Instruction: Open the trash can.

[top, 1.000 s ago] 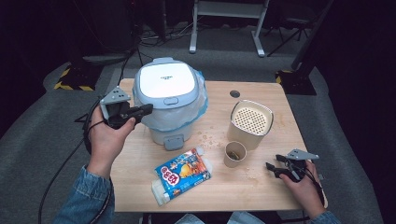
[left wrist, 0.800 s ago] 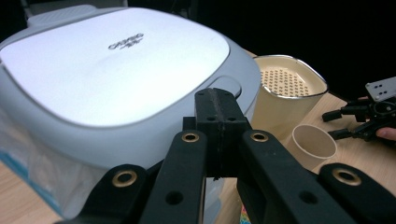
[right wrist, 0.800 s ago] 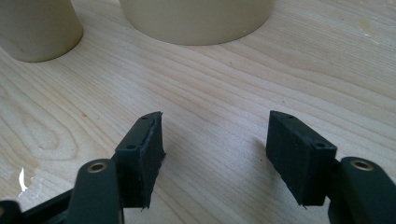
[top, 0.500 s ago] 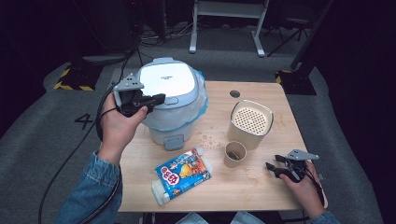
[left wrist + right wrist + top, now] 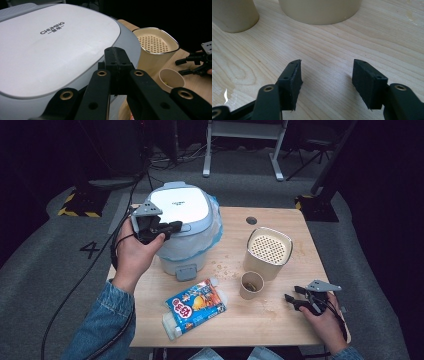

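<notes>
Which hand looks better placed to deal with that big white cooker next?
The left. The left gripper, jaws shut, sits at the cooker lid's edge. The right gripper rests open on the table, beyond the cup.

seen from above the near edge of the wooden table (image 5: 280, 320), the high view faces forward and down. the camera on the left gripper (image 5: 172, 226) looks along its jaws, close over the white cooker lid (image 5: 50, 50), towards the perforated beige container (image 5: 156, 47) and paper cup (image 5: 172, 80) beyond its tips. the camera on the right gripper (image 5: 325, 77) sits low, just above the tabletop, with the same container (image 5: 319, 11) and cup (image 5: 233, 15) ahead of its jaws.
</notes>
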`<state>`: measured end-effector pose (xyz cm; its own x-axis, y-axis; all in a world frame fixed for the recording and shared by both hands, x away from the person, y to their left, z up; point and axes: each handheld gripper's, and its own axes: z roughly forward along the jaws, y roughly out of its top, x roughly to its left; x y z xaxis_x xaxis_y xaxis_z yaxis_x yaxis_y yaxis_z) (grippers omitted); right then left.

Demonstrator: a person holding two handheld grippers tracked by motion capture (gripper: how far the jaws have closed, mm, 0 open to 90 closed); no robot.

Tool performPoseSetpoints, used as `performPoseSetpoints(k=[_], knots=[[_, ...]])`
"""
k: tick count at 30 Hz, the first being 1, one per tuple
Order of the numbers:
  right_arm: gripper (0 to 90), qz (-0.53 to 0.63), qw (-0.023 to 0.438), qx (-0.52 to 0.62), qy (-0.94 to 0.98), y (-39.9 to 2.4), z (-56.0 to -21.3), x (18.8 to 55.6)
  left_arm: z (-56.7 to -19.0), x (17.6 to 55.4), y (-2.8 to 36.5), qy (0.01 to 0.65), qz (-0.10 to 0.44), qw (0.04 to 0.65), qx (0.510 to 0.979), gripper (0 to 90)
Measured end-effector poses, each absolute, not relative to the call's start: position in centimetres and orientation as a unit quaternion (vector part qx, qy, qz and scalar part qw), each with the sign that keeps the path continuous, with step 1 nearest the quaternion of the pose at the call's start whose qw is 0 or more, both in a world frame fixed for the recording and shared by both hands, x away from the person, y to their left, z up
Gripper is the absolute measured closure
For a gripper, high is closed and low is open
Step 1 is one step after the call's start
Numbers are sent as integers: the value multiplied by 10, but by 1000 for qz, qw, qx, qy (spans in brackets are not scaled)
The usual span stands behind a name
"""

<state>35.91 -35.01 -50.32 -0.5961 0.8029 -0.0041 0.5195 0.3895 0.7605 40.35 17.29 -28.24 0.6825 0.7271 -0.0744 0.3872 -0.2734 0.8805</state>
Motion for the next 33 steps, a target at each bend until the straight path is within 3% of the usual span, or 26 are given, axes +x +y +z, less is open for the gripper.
performPoseSetpoints(k=[12,23,25,29,33], knots=[[412,373,190,407,812,-350,-503,359,-282,400,165,343,215,461,790,900],[412,373,190,407,812,-350,-503,359,-282,400,167,348,208,469,785,900],[412,373,190,407,812,-350,-503,359,-283,400,168,352,192,491,774,711],[412,373,190,407,812,-350,-503,359,-283,394,170,322,181,515,773,516],[412,373,190,407,812,-350,-503,359,-282,379,172,293,172,520,783,454]])
